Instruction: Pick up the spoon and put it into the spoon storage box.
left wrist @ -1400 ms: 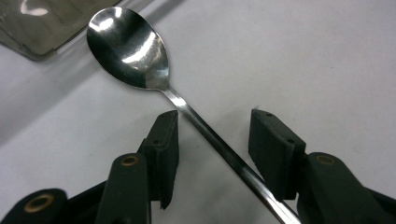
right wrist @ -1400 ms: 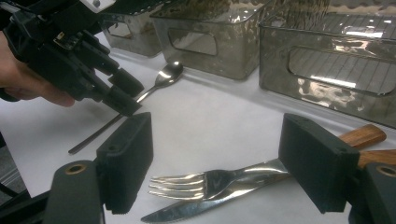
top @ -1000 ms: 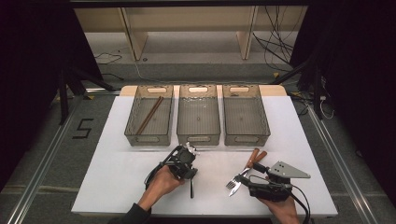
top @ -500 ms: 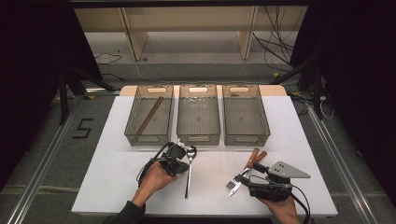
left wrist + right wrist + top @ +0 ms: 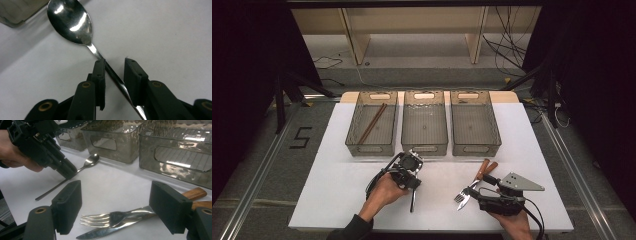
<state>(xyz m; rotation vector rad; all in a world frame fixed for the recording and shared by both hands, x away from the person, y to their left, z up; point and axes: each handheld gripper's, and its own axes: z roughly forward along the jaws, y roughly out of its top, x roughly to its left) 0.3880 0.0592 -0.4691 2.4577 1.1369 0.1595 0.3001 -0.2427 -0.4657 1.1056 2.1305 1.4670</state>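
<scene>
White table (image 5: 337,200) in a dim room, shelving legs and cables on the floor behind it. Three clear bins sit along the 12 o'clock edge: the left bin (image 5: 371,149) has a pair of chopsticks (image 5: 372,123) in it, and the middle bin (image 5: 424,148) and right bin (image 5: 476,150) look bare.

So what changed: half a second ago the left hand sat further toward 9 o'clock and the spoon's handle was slanted. Now it's back near 6 o'clock of the middle bin, and the handle points about straight at 6.

The left gripper (image 5: 115,61) has just been opening its tongs. They're spread a bit, with the spoon (image 5: 70,22) lying on the table between them. The handle runs slantwise through the gap, brushing a pad at most, not pinched. Its bowl points to 12, just short of the middle bin.

The right gripper (image 5: 474,194) hasn't budged. It's parked at 5 o'clock of the table, tongs wide apart over the fork (image 5: 110,216) and knife (image 5: 100,233), touching neither.

My read is that the grab didn't take, or they're re-seating it. The spoon is still flat on the table, so it needs a fresh, squarer pinch before it goes to any bin. That thin shiny handle looks slippery, so it could twist again.
</scene>
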